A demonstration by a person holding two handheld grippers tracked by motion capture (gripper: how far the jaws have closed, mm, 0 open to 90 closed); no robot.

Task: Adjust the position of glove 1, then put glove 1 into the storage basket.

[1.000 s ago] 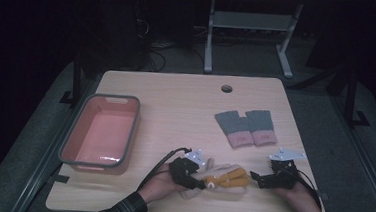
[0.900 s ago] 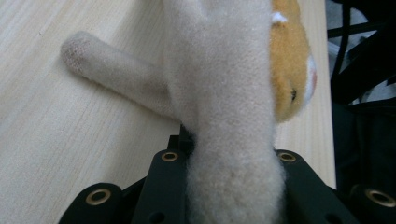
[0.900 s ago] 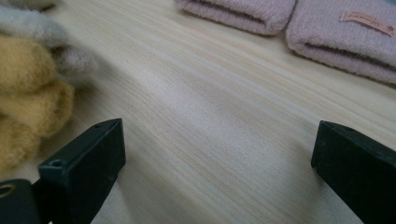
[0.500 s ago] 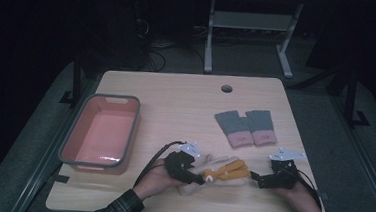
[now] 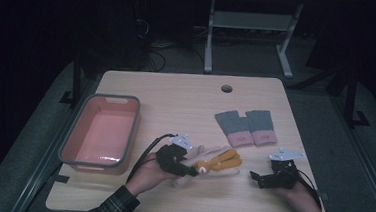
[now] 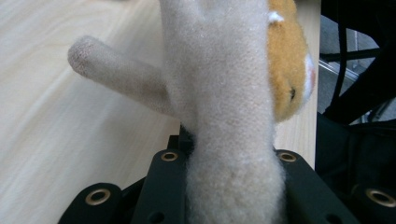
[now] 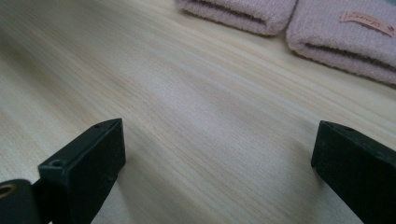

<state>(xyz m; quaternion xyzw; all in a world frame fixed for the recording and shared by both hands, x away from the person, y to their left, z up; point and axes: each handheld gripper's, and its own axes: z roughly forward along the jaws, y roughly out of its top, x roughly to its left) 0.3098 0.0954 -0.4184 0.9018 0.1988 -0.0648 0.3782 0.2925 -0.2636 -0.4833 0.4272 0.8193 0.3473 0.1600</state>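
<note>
A cream and orange plush toy [image 5: 218, 162] hangs near the table's front edge, with my left gripper [image 5: 192, 170] shut on its cream limb. In the left gripper view the cream limb [image 6: 224, 93] stands squeezed between the two black jaws of my left gripper [image 6: 228, 159], the orange part at its right. My right gripper [image 5: 254, 178] rests low at the front right, jaws wide apart, pointing left toward the toy. In the right gripper view my right gripper [image 7: 224, 154] has only bare table between its jaws.
Two grey and pink knitted pieces [image 5: 247, 127] lie side by side right of centre, and their pink ends [image 7: 327, 28] lie ahead of the right jaws. A pink tray with a grey rim [image 5: 135, 127] stands at the left. A cable hole [image 5: 226, 88] is at the far edge.
My left gripper has risen a little with the plush toy held in it. The right gripper has stayed where it was.
</note>
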